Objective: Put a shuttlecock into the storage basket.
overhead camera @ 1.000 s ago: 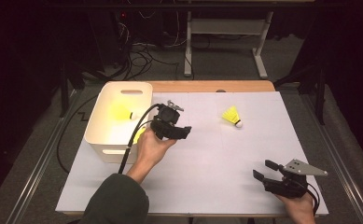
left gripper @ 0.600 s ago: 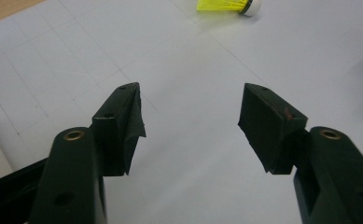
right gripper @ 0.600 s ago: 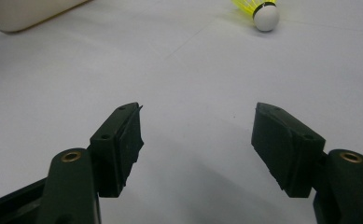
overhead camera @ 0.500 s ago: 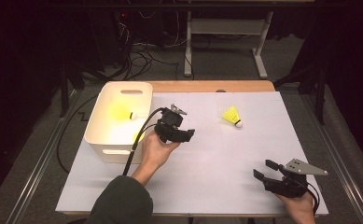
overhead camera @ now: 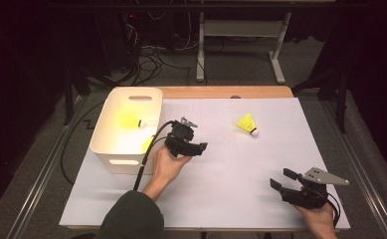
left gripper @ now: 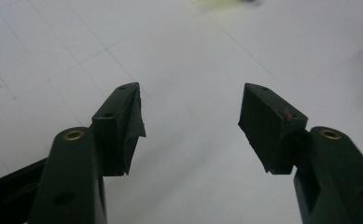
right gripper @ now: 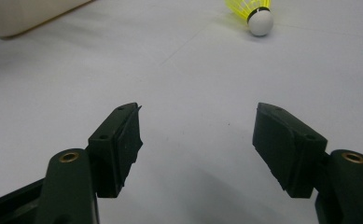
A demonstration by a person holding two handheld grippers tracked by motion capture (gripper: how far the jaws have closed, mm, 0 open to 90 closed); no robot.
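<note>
A yellow shuttlecock [overhead camera: 246,123] with a white cork lies on the white table [overhead camera: 231,189], right of centre; in the right gripper view the shuttlecock [right gripper: 257,14] lies far ahead of the jaws. My left gripper [overhead camera: 200,148] hovers just right of the white bin [overhead camera: 106,149], pointing right. It is open, its jaws have just widened a little, and nothing is between them [left gripper: 191,91]. A yellow blur [left gripper: 219,2] shows at the top edge of its view. My right gripper [overhead camera: 279,178] rests open and empty near the front right corner [right gripper: 198,109].
The bin holds two yellow shuttlecocks, one [overhead camera: 129,119] near its back and one [overhead camera: 148,144] by its right wall, partly behind the left gripper's cable. A bin corner [right gripper: 20,14] shows in the right gripper view. Table legs and cables lie beyond the far edge.
My left gripper has sunk a little and shifted slightly right, away from the bin. The right gripper and the shuttlecock on the table have kept still.
</note>
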